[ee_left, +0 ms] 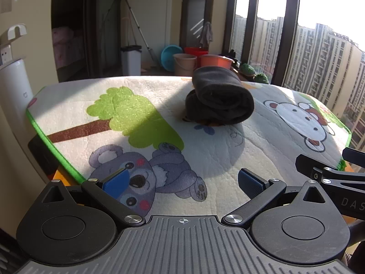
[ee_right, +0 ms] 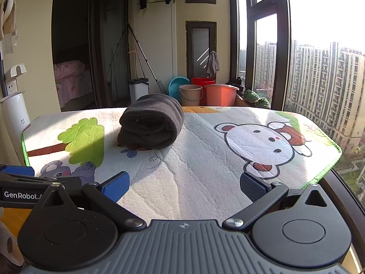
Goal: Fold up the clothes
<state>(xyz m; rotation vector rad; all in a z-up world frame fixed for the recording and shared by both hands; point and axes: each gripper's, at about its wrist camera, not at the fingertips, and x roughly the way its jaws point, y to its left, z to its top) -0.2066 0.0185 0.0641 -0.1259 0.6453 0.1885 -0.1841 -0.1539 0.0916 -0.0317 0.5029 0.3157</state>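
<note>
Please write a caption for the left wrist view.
Open left gripper faces a folded dark garment on a cartoon mat.

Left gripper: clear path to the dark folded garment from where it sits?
Probably yes. The left gripper is open, and only bare mat lies between it and the dark folded garment. Nothing blocks a straight approach.

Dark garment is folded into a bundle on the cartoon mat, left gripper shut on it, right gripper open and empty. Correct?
Not quite. The left gripper is open and empty too, back from the dark garment, as the left wrist view shows. The rest holds: the garment lies folded on the cartoon mat and the right gripper is open and empty.
</note>
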